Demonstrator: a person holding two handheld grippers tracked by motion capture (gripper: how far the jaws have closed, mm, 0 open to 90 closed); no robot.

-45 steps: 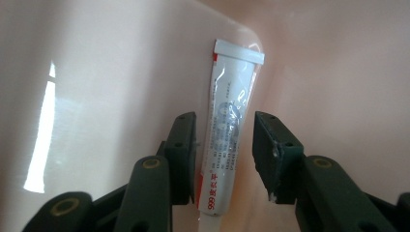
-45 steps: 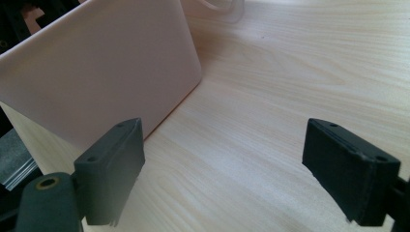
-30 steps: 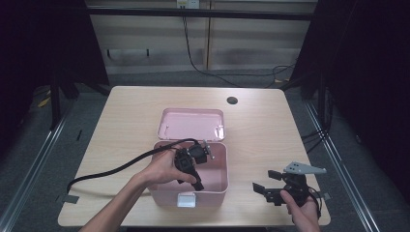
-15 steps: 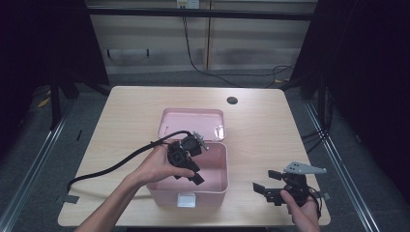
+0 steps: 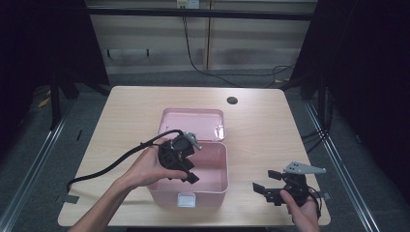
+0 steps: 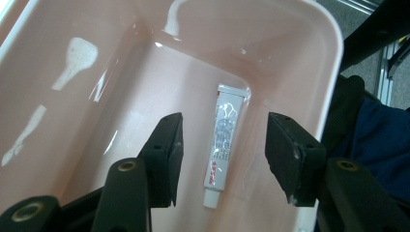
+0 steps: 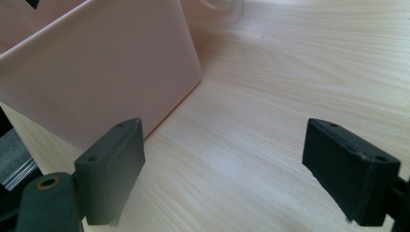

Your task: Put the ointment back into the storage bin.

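Note:
A pink plastic box [image 5: 212, 189] stands open on the wooden table, its lid [image 5: 193, 123] folded back behind it. On the box floor [image 6: 145, 96] lies a small white tube [image 6: 226, 125], flat, cap toward the camera. My left gripper [image 5: 188, 170] hovers over the box's left part, pointing down into it. In the left gripper view its jaws [image 6: 223, 162] stand apart on either side of the tube and above it, not touching it; they have just been opening. My right gripper [image 5: 265, 180] rests low at the table's front right, open wide with only bare tabletop between its fingers [image 7: 232, 159].
The box's pink outer wall [image 7: 96, 63] is close on the left in the right gripper view. A dark round hole [image 5: 232, 100] sits near the table's far edge. The left gripper's black cable [image 5: 111, 162] trails across the table to the left.
The left gripper has lifted up out of the box and its jaws have spread apart, leaving the tube on the box floor. The right gripper has stayed where it was.

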